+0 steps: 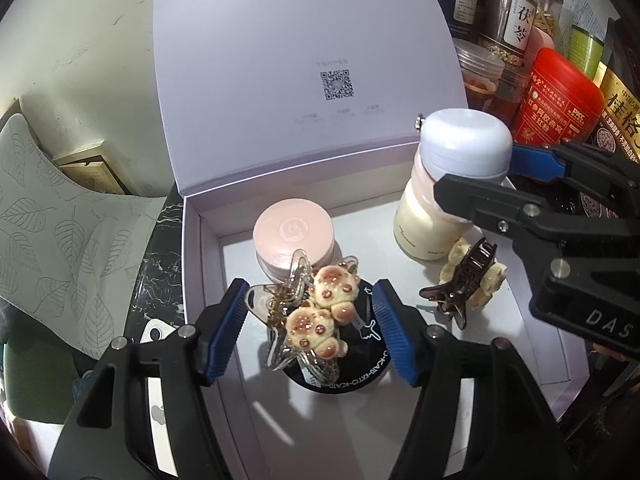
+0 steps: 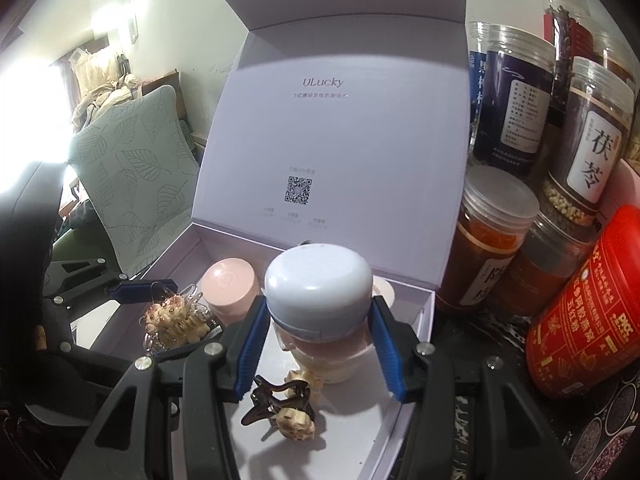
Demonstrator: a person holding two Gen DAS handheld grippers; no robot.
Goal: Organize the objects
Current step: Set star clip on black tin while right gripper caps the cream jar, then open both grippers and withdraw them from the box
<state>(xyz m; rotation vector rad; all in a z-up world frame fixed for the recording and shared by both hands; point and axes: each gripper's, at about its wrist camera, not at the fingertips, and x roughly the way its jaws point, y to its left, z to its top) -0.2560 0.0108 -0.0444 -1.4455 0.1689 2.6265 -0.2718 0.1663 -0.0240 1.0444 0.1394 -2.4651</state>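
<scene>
Here, clear hair clip (image 1: 308,316) between parted left tool (image 1: 308,334)

Home: food jars (image 2: 508,96), cushioned chair (image 2: 132,176)

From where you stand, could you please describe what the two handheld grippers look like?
Both the left gripper and the right gripper are matte black plastic with two angular fingers, ribbed blue pads on the inner faces and silver round pins at the joints. White letters "DAS" mark the right one's body. No cables or sleeves show.
</scene>
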